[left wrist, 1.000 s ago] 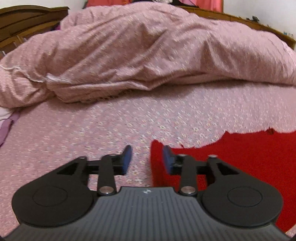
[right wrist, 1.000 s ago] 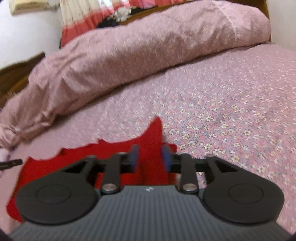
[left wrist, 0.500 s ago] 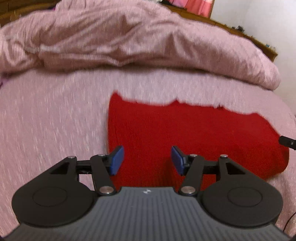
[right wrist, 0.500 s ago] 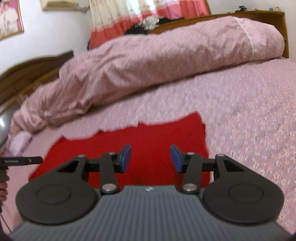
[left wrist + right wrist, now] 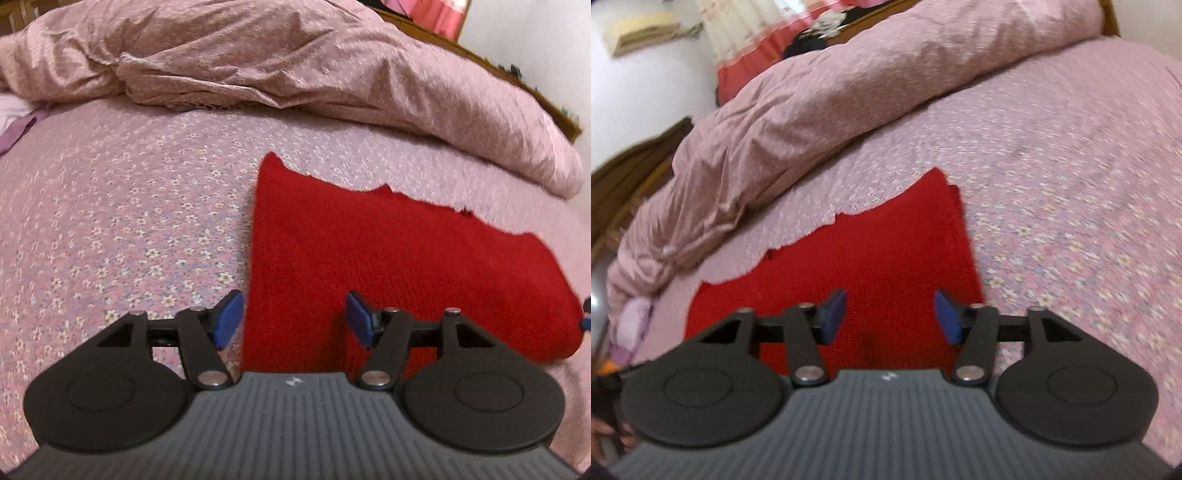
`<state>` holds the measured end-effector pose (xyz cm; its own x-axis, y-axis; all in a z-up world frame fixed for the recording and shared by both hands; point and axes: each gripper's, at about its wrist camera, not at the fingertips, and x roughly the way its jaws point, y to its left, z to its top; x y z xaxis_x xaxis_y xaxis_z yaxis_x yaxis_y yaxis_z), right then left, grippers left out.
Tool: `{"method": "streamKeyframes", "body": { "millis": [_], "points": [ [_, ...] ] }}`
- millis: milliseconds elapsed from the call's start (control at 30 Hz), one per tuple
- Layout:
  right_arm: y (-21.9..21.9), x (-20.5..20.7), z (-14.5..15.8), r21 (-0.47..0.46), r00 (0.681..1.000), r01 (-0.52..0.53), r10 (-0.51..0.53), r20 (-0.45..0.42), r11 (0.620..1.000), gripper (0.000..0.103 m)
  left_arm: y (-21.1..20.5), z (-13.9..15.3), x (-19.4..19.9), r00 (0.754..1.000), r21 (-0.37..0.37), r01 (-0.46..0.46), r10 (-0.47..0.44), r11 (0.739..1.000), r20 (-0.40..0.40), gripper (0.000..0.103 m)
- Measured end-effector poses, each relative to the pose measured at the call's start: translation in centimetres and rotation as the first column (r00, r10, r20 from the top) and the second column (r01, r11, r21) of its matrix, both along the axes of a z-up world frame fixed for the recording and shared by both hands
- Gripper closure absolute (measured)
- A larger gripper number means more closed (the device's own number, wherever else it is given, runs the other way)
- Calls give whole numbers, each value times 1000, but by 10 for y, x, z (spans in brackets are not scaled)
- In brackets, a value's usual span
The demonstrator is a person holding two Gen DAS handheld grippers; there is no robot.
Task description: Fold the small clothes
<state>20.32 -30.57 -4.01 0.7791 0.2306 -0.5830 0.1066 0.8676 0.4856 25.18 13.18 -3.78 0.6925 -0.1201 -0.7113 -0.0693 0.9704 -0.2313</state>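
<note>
A red knitted garment (image 5: 388,258) lies flat on the flowered pink bedsheet (image 5: 110,229), its far edge jagged. My left gripper (image 5: 293,319) hovers over the garment's left near corner, its jaws opening, blue pads apart with nothing pressed between them. In the right wrist view the same red garment (image 5: 871,251) spreads toward the left, and my right gripper (image 5: 890,315) hangs over its right near part, jaws also opening and holding nothing. The garment's near edge is hidden behind both gripper bodies.
A rumpled pink duvet (image 5: 295,62) is heaped along the far side of the bed. A wooden bed frame (image 5: 624,184) and red curtains (image 5: 746,62) stand beyond. A hand (image 5: 605,435) shows at the lower left of the right wrist view.
Both grippers have swung inward over the red garment and their jaws have spread wider. The garment, first only at the frame edges, now fills the area in front of both.
</note>
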Motion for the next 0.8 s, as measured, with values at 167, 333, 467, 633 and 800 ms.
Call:
{"method": "streamKeyframes", "body": {
  "millis": [167,333,467,633,800],
  "points": [
    [-17,-6,0,7,999,16,-15,-45,1000,25,15,1,-2,1000,-50,-26,26,998,-1,24],
    [-27,5,-24,98,992,65,-54,-112,993,25,10,2,-3,1000,-52,-15,16,999,20,24],
    [-20,9,-54,255,986,92,-52,-157,962,25,-3,-5,1,1000,33,-6,5,999,3,24],
    [-11,-1,-61,324,982,186,-163,-97,928,24,-9,-16,8,1000,13,-6,6,1000,-14,24],
    [-15,-6,-73,501,980,201,-173,-103,842,24,-9,-26,11,999,-17,-32,31,999,-35,24]
  ]
}}
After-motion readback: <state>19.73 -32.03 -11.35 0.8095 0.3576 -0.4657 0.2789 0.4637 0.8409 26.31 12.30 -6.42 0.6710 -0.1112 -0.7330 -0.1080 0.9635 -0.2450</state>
